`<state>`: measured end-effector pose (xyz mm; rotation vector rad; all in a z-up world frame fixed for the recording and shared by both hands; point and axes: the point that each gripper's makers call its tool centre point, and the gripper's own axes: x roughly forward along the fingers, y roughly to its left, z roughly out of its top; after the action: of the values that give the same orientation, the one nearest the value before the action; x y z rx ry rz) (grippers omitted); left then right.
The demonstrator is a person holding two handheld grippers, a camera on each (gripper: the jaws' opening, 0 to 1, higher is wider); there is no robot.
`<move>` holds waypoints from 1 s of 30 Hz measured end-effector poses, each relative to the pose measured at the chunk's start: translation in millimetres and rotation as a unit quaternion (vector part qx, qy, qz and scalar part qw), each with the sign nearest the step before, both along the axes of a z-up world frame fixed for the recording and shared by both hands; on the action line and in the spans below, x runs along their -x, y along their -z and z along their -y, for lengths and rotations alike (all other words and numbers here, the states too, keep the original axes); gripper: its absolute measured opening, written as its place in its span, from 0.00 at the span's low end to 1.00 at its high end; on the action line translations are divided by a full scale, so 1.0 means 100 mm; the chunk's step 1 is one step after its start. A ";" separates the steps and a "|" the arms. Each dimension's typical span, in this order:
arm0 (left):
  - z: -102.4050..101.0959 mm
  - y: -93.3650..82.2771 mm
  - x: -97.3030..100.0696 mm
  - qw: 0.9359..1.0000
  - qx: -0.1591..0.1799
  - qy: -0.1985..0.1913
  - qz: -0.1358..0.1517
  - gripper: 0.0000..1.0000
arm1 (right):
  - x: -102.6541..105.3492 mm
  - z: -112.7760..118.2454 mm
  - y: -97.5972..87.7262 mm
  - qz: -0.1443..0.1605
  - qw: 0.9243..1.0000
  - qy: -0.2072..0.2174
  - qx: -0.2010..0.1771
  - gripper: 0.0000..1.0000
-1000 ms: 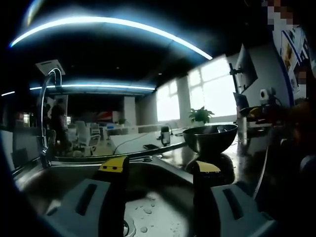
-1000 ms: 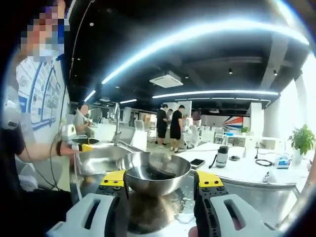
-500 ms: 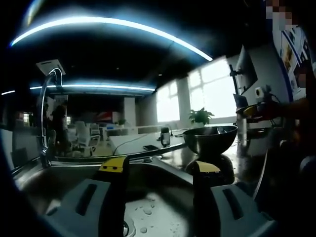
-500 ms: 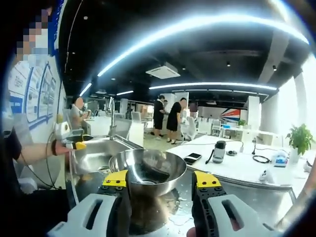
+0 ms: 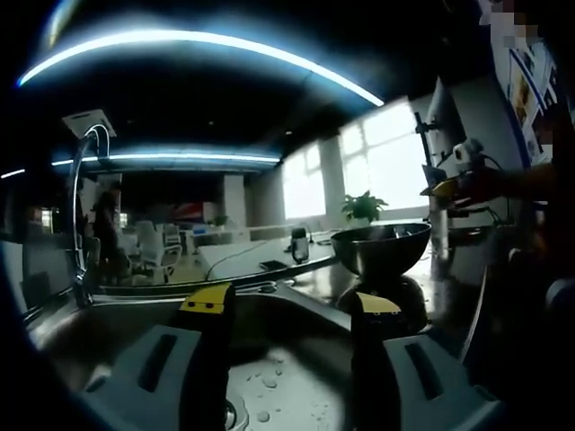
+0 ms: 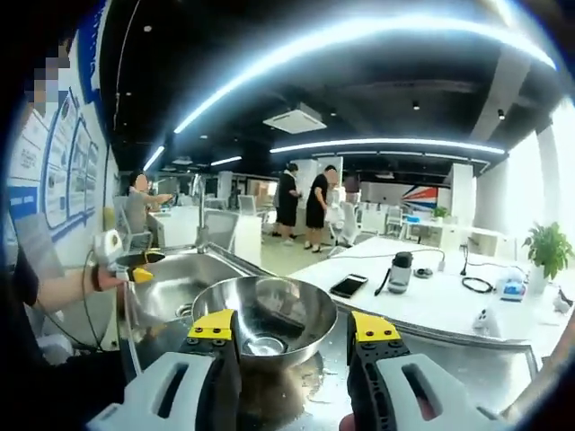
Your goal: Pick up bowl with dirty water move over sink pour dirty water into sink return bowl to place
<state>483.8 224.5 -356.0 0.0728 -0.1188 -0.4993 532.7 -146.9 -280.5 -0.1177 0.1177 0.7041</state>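
One bowl (image 6: pixel 260 321), now more tilted than before.

Steel bowl (image 6: pixel 262 315) on wet desk (image 6: pixel 467 357) beside sink (image 6: pixel 180 274), between spread fingers (image 6: pixel 216 337) of right gripper (image 6: pixel 292 334), phone (image 6: pixel 348 285) and bottle (image 6: pixel 400 271) beyond bowl.

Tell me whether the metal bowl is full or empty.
Cannot tell. In the right gripper view the bowl shows shiny bare metal inside, but reflections could hide shallow water.

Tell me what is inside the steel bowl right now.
In the right gripper view the bowl shows a shiny inner wall with dark reflections; any water can't be made out. The right tool hides its near rim. In the left gripper view, its inside is hidden.
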 end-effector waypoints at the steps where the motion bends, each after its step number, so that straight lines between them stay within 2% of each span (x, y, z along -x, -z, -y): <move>1: 0.00 0.00 0.00 1.000 0.001 -0.001 0.000 0.50 | -0.02 0.00 -0.01 -0.003 1.000 0.002 -0.001 0.41; 10: 0.00 -0.01 0.00 1.000 0.005 -0.001 0.001 0.50 | -0.08 -0.03 0.01 -0.020 1.000 0.013 0.009 0.39; 14: 0.00 -0.01 0.00 1.000 0.005 -0.002 0.000 0.50 | -0.18 -0.01 0.05 -0.034 0.999 0.024 0.020 0.37; 22: -0.02 -0.01 -0.01 1.000 0.005 -0.004 -0.001 0.50 | -0.33 0.01 0.12 -0.094 0.995 0.041 0.009 0.34; 27: -0.02 0.01 -0.03 1.000 -0.001 -0.005 -0.004 0.50 | -0.36 -0.05 0.24 -0.125 0.991 0.034 0.038 0.34; 30: -0.01 0.01 -0.03 1.000 -0.004 -0.005 -0.002 0.50 | -0.37 -0.07 0.26 -0.138 0.989 0.038 0.035 0.32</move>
<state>486.5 225.7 -356.9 0.0792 -0.1118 -0.4890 569.5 -139.5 -306.3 -0.0827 0.4100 0.6373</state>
